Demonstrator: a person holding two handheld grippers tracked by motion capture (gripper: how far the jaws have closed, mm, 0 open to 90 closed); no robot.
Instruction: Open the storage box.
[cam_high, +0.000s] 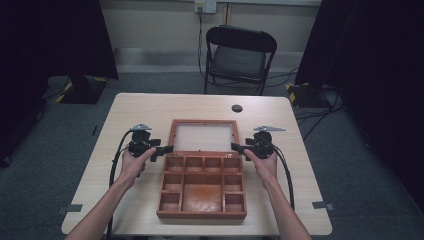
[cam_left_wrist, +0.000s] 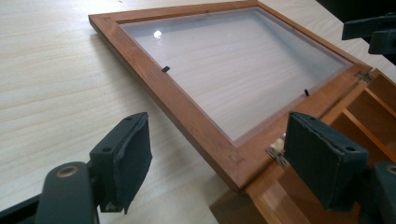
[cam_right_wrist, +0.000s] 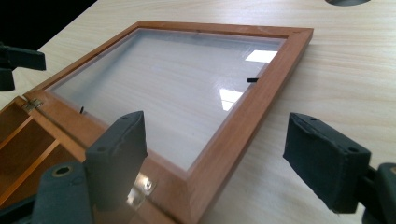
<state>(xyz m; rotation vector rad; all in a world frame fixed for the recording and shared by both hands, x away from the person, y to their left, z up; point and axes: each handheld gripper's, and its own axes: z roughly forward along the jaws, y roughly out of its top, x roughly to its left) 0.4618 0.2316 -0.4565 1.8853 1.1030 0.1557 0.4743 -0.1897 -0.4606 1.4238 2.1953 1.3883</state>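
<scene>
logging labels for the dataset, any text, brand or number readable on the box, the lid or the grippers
None can be read.
The wooden box and its glass lid, open flat on the table, show plain wood, glass and metal hinges.
The left gripper, the right gripper and their fingers are unmarked black.
The wall socket is too small to tell.

wooden box (cam_high: 202, 192): 1, near edge of the surface (cam_high: 135, 107)
glass lid (cam_high: 203, 136): 1
compartments: 9, I think
tongs: 2, left (cam_high: 167, 149) and right (cam_high: 236, 146)
folding chair (cam_high: 240, 56): 1
hinges: 2
</scene>
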